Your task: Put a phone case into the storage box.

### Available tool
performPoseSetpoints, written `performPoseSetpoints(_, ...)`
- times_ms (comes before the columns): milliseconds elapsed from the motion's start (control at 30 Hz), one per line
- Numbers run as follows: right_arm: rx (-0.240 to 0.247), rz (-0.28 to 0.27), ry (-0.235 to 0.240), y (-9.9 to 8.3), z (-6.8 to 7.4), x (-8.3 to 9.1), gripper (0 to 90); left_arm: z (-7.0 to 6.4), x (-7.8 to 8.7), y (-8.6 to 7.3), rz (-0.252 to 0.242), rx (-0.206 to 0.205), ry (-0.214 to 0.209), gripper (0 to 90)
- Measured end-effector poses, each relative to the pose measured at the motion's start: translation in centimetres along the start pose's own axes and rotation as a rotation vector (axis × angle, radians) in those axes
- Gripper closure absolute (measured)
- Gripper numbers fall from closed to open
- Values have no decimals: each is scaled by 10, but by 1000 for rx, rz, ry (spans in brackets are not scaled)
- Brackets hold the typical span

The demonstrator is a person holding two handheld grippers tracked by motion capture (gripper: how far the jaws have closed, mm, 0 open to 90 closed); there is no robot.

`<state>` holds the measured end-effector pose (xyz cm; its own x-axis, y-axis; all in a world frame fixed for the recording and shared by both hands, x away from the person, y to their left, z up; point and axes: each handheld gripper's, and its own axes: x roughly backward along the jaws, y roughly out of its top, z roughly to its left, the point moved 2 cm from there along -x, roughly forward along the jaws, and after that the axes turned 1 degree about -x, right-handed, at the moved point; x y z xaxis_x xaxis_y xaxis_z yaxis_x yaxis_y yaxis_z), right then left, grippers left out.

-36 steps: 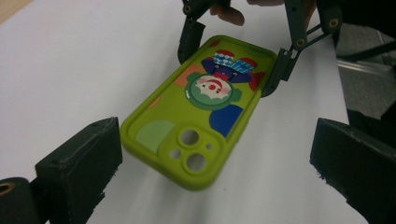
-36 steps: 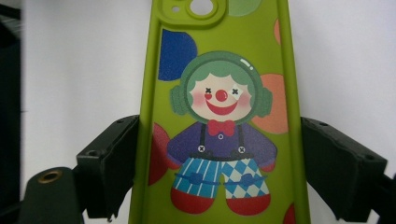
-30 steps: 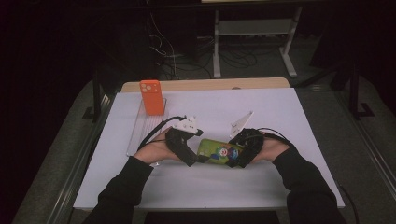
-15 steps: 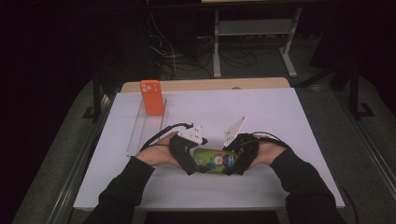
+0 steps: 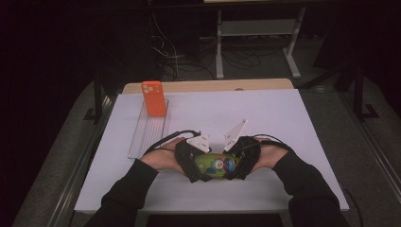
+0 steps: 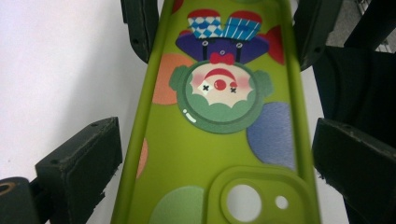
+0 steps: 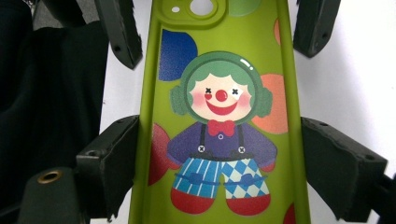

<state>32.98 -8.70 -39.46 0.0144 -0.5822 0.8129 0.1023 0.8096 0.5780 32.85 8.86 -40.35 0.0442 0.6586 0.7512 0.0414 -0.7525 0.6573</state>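
A lime-green phone case [image 5: 215,164] printed with a clown lies level just above the white table, near its front edge, held from both ends. My left gripper [image 5: 195,165] is shut on the camera-hole end, and in the left gripper view its pads [image 6: 84,168] press both long edges of the case [image 6: 219,140]. My right gripper [image 5: 237,164] is shut on the other end. In the right gripper view the clown on the case [image 7: 219,116] stands upright between that gripper's pads [image 7: 112,158]. Each gripper view also shows the other gripper's jaws at the top.
An orange phone-shaped block [image 5: 154,98] stands upright at the far end of a clear ribbed tray [image 5: 147,135] on the table's left side. The white table top [image 5: 265,113] stretches beyond the hands. Dark floor, cables and a shelf frame lie past the far edge.
Both hands have drawn closer together and slightly toward the table's front edge. The case has gone from tilted to level between the two grippers.
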Motion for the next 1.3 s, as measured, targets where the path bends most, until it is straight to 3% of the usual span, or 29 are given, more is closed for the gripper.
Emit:
performPoseSetpoints(200, 13, -14, 5, 3, 1, 1, 154, -1, -2, 0, 17, -13, -11, 20)
performPoseSetpoints(433, 13, -14, 6, 3, 2, 2, 154, 0, -3, -1, 33, -25, -1, 98)
performPoseSetpoints(800, 12, -10, 9, 2, 2, 2, 152, 1, -3, -1, 32, -27, -38, 145)
performPoseSetpoints(867, 6, -7, 14, 2, 2, 2, 150, 1, -3, -1, 35, -7, -55, 148)
performPoseSetpoints(967, -6, -6, 33, 1, 3, 2, 147, 1, -2, -1, 40, -9, -68, 151)
performPoseSetpoints(1100, -21, -31, 28, 1, 2, 5, 102, 2, -1, 0, 29, 17, -55, 152)
performPoseSetpoints(1300, -108, -69, -35, -6, -4, 19, 53, 6, 1, -3, 36, 61, -19, 152)
